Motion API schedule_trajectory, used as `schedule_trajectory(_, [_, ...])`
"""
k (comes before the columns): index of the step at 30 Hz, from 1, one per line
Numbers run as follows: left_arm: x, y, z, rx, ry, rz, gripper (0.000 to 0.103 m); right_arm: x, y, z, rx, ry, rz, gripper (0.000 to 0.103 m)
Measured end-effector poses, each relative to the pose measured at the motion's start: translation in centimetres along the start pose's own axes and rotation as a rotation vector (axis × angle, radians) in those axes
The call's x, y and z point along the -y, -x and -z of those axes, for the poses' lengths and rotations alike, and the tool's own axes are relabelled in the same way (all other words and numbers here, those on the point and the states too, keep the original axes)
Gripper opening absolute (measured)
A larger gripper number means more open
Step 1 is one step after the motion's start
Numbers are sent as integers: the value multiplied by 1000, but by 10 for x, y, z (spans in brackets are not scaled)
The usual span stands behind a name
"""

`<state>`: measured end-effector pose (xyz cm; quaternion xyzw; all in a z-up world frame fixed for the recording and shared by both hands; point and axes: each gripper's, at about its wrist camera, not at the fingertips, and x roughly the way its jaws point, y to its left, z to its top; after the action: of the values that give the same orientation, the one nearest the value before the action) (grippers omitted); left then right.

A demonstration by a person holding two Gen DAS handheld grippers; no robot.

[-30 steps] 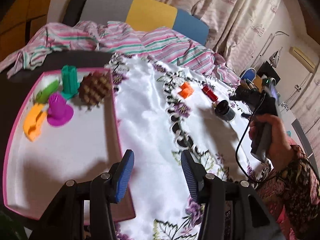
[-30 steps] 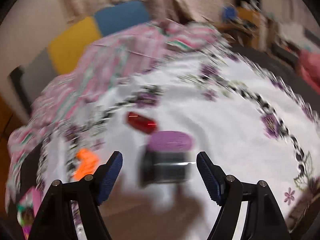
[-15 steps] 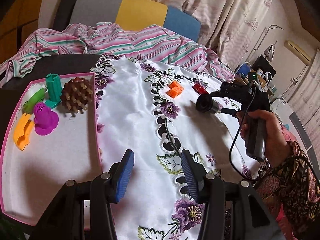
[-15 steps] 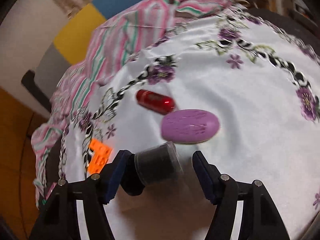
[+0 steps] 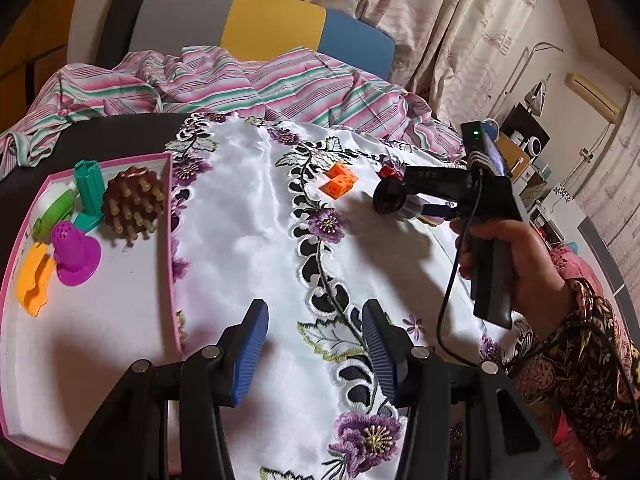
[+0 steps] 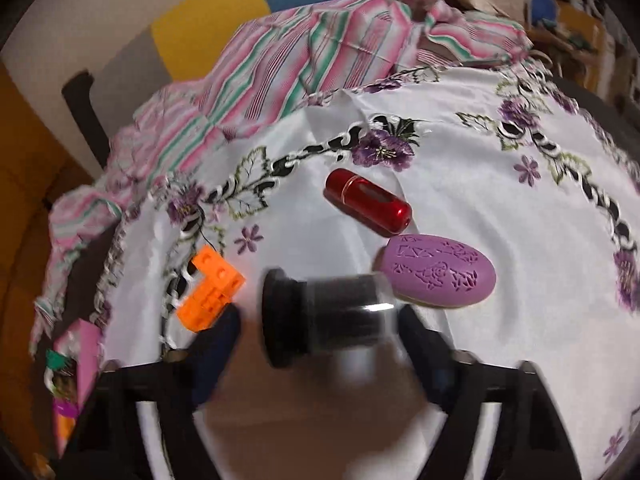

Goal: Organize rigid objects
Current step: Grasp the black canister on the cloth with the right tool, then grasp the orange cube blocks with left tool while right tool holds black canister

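My right gripper [image 6: 320, 316] is shut on a black cylinder with a wide cap [image 6: 332, 316], held sideways just over the white embroidered cloth [image 6: 460, 360]. Next to it lie a purple patterned oval [image 6: 440, 274], a red capsule [image 6: 368, 204] and an orange L-shaped block [image 6: 210, 292]. In the left wrist view the same gripper [image 5: 400, 200], in a person's hand [image 5: 516, 268], carries the cylinder [image 5: 390, 200] near the orange block [image 5: 339, 180]. My left gripper [image 5: 316, 320] hangs open and holds nothing, over the cloth beside the pink-rimmed tray [image 5: 172, 240].
The tray holds a brown spiky ball [image 5: 134, 204], a teal post [image 5: 90, 192], a magenta cone [image 5: 74, 252], an orange piece [image 5: 34, 280] and a green one [image 5: 54, 212]. A striped sheet [image 5: 280, 84] is bunched along the far edge. Shelves and clutter [image 5: 524, 140] stand at far right.
The right gripper's fingers came in around the black cylinder and took hold of it, then carried it left toward the orange block while the wrist rolled. The left gripper drifted slightly, still open.
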<state>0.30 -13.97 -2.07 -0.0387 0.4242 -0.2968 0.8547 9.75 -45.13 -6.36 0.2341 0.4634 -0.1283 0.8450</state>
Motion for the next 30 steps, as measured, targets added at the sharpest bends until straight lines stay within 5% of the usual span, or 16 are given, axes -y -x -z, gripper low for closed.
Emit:
schedule_trajectory(8, [18, -25, -25, -27, -44, -12, 49, -4, 1, -1, 8, 5, 12, 67])
schedule_trajectory(14, [32, -72, -58, -83, -97, -47, 49, 6, 10, 4, -8, -7, 111, 67])
schedule_trajectory(18, [40, -114, -79, -129, -123, -70, 49, 30, 12, 2, -30, -130, 64, 67])
schedule_trajectory(30, [51, -204, -126, -164, -189, -172, 50, 30, 12, 3, -39, -145, 72, 67])
